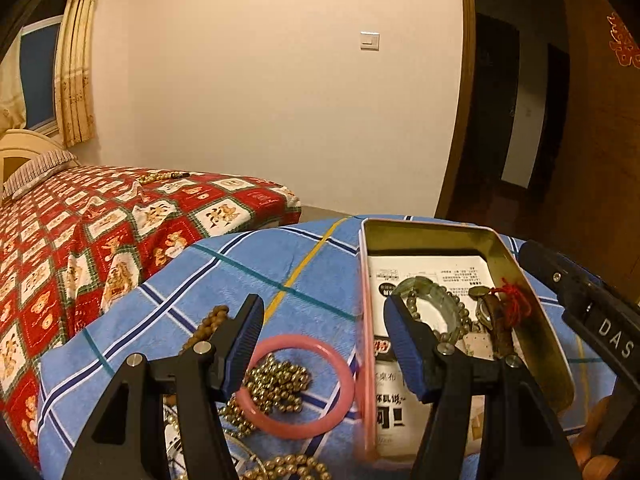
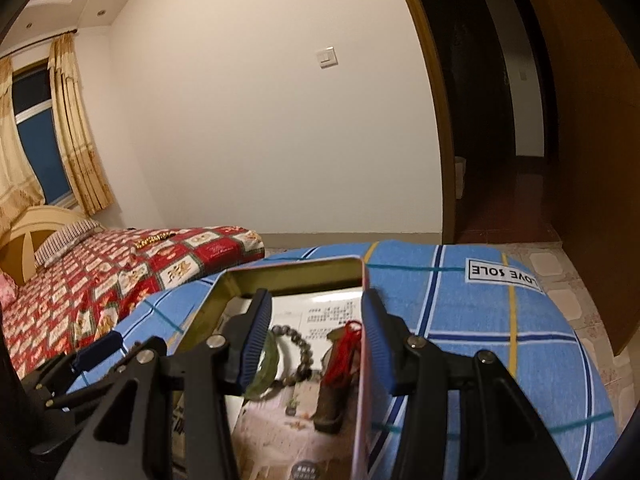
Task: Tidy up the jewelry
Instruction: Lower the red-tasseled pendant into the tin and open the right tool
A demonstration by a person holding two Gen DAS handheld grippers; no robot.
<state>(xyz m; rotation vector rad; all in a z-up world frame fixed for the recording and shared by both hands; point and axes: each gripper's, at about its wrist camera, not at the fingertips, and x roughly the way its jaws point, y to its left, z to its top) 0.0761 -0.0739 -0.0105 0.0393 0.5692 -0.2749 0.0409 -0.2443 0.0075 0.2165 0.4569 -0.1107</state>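
Observation:
A pink tin box (image 1: 532,276) lies open on the blue checked cloth (image 1: 256,264), holding a green bangle (image 1: 436,296), a bead bracelet and a watch with red thread (image 1: 508,304). My left gripper (image 1: 324,344) is open above a pink bangle (image 1: 296,386) that lies on gold beads (image 1: 276,384) left of the box. Brown beads (image 1: 208,324) lie beside them. My right gripper (image 2: 316,344) is open over the box (image 2: 224,280), its right finger outside the wall; the green bangle (image 2: 268,368) and watch (image 2: 340,364) show between its fingers.
A bed with a red patterned cover (image 1: 100,224) stands to the left, with a gold chain (image 1: 160,177) on it. A dark doorway (image 2: 500,120) is at the right. The cloth carries a white label (image 2: 504,274).

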